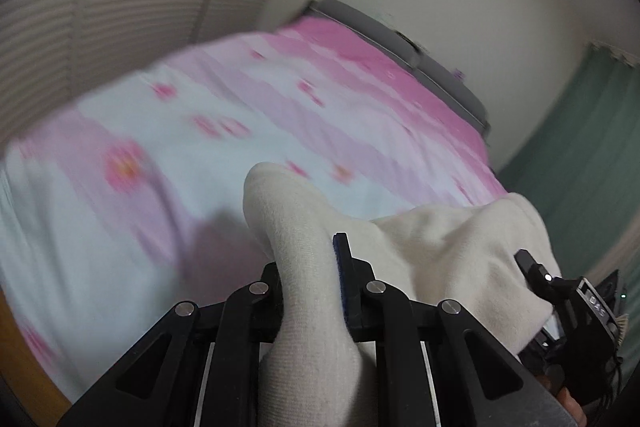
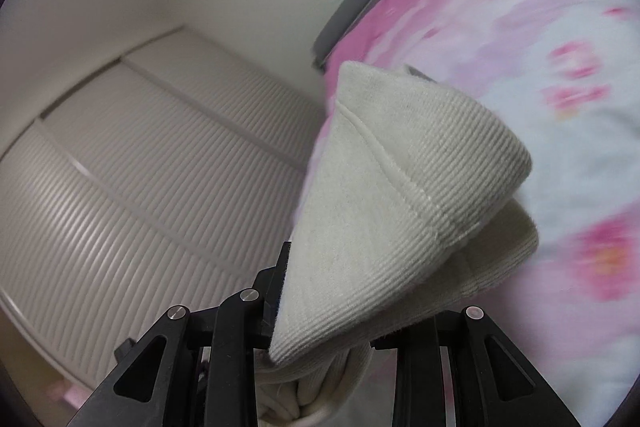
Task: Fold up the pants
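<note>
The cream ribbed pants (image 1: 304, 243) are lifted off the bed, held at two places. My left gripper (image 1: 310, 283) is shut on a narrow fold of the cloth, which sticks up between the fingers and spreads to the right. At that far right side the right gripper (image 1: 536, 275) shows, gripping the same cloth. In the right wrist view my right gripper (image 2: 320, 311) is shut on a thick bunch of the pants (image 2: 400, 187); the ribbed waistband end fans up and right, hiding the right finger.
A bed with a pink and white flowered cover (image 1: 224, 115) lies below, blurred by motion, with a grey headboard (image 1: 440, 67) at its far end. Slatted cupboard doors (image 2: 140, 167) and a plain wall stand beside it. A green curtain (image 1: 592, 131) hangs at right.
</note>
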Demonstrator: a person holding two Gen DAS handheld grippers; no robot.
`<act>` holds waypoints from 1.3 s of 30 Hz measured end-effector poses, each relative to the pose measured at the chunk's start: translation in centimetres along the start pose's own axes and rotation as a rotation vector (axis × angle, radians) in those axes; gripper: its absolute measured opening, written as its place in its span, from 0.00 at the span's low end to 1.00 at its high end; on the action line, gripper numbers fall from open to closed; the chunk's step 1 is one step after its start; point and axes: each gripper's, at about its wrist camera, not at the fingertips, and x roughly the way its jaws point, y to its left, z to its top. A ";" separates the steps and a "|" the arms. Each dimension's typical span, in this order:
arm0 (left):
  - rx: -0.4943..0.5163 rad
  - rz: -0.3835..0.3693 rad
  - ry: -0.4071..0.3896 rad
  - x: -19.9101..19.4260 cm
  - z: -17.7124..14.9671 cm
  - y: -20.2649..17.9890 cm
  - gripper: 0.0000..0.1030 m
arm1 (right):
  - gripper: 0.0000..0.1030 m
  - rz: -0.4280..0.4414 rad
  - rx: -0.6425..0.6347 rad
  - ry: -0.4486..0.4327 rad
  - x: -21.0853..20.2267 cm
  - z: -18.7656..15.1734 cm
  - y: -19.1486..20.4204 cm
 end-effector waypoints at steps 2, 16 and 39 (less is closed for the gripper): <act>0.011 0.034 -0.018 0.8 3.8 3.8 0.16 | 0.29 0.029 -0.007 0.026 5.1 -0.7 2.2; 0.083 0.162 -0.129 11.1 19.0 24.6 0.16 | 0.29 0.046 -0.022 0.062 31.1 -7.7 5.4; 0.151 0.409 -0.134 5.4 8.9 21.0 0.85 | 0.67 -0.336 -0.281 0.148 22.1 -11.5 3.2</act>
